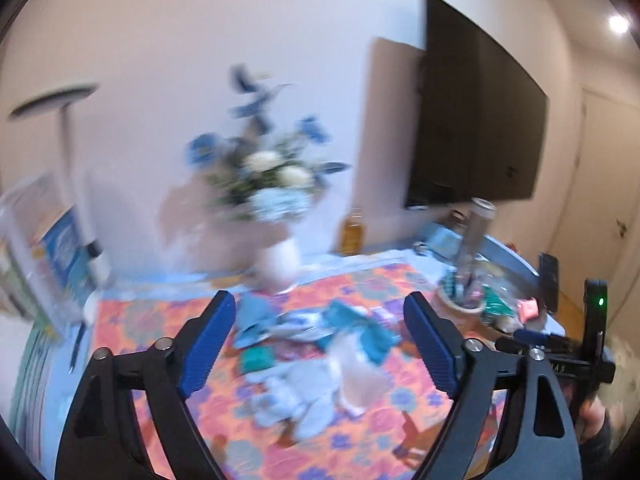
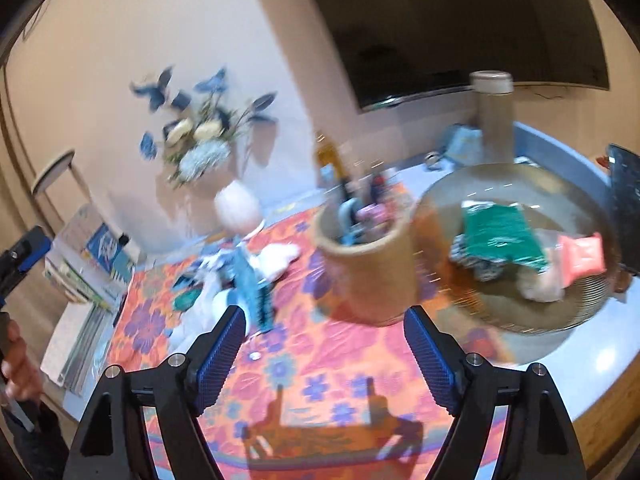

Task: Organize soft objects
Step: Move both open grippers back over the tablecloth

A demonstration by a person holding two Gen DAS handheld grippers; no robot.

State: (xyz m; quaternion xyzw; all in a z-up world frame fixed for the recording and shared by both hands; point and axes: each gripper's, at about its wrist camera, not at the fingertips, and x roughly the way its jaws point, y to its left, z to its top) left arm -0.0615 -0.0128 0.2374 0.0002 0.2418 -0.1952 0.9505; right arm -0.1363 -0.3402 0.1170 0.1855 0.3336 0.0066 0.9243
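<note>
Your left gripper [image 1: 318, 342] hangs with fingers spread wide and nothing between them, above the heap of white, teal and blue soft cloths [image 1: 316, 356] on the orange flowered tablecloth [image 1: 360, 440]. Your right gripper [image 2: 324, 354] is equally wide and empty (the heap lies ahead-left).

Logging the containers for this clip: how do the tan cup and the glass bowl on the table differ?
The tan cup is tall, opaque and stands on the floral cloth; the glass bowl is wide, shallow, see-through and sits mostly on bare tabletop. The cup holds upright items; the bowl holds flat packets. Both are round, open-topped and side by side.
</note>
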